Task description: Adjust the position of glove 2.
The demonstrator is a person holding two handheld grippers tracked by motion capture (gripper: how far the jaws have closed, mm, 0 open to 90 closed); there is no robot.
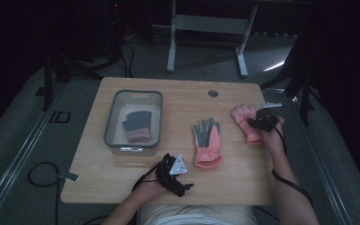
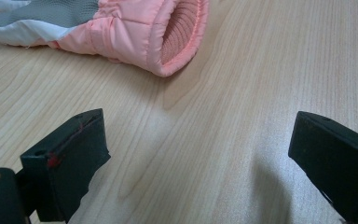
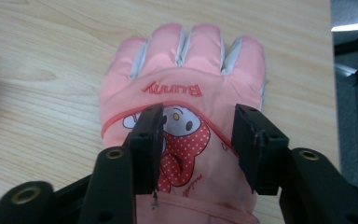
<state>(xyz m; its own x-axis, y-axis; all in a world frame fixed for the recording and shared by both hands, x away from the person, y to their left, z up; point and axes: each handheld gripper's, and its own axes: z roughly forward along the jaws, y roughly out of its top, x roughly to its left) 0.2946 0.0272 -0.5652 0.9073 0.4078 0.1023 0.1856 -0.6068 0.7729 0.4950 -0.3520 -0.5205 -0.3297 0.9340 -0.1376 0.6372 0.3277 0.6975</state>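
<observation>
1. Between my right gripper's (image 3: 198,140) jaws lies the back of a pink glove (image 3: 186,116), the one with a cartoon rabbit on it; the jaws stand apart above the fabric, not pinching it.
2. To take it well, I judge I should sink straight down and close across the middle of the back, gathering enough padding that it does not slip out.
3. Off to that gripper's left lies a second pink glove (image 1: 207,143), grey palm up, and further left a clear bin (image 1: 114,112) with a grey-and-pink glove (image 1: 136,125) inside.
4. My left gripper (image 2: 198,158) rests wide apart on bare table (image 2: 223,116), holding nothing, the second glove's cuff just ahead.
5. My right gripper view gives the print and my aim; the high view gives the bin.
</observation>
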